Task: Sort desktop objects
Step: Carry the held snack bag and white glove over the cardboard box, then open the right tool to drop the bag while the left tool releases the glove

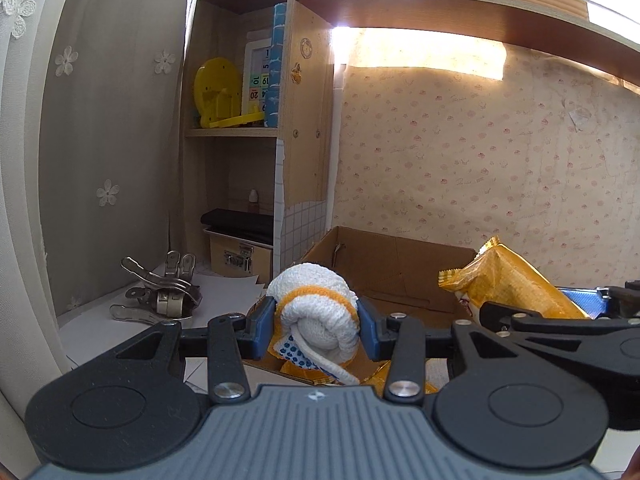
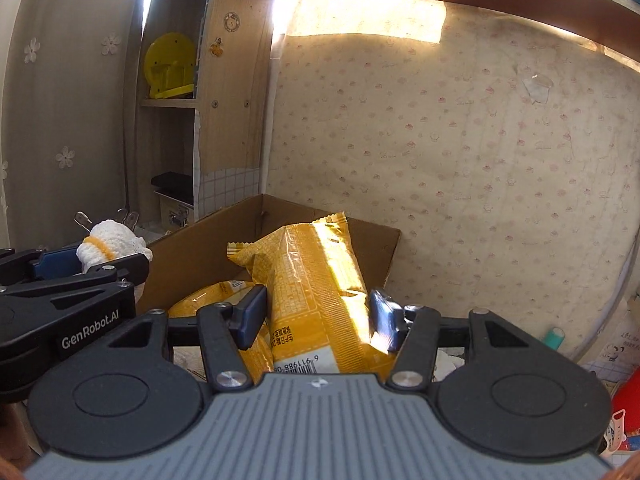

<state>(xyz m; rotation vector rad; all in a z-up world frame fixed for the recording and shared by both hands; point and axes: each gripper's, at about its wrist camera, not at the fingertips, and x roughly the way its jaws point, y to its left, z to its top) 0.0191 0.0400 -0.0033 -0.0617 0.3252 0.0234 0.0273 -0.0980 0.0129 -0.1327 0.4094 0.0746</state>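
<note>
Closest to the left wrist lens, the left gripper point(image 1: 316, 322) clamps a rolled white knit glove point(image 1: 314, 308) with an orange band and a blue-dotted palm side; its blue pads press into the roll from both sides, so the tongs stand narrow and loaded. The glove hangs over the near left corner of the open cardboard box point(image 1: 400, 264), a loose cuff end dangling below the pads. It looks soft, light and springy: a squeeze across the thick middle of the roll, as here, seems the safest hold, since a pinch on the loose end could let it unroll.

From the right wrist view, the right gripper point(image 2: 318, 320) is closed on a yellow snack packet point(image 2: 316, 276), one pad on each long side, low on the pack near its barcode end. The packet tilts up and forward, its crimped top over the inside of the box. It seems light, air-filled and slick, likely to crush or slide if squeezed hard; the firmer sealed ends would probably give a surer hold than the puffed middle. A second yellow packet point(image 2: 208, 302) lies lower down, just left of the held one, at the box's near side.

Left of the box, metal clips point(image 1: 160, 292) lie on white paper.
</note>
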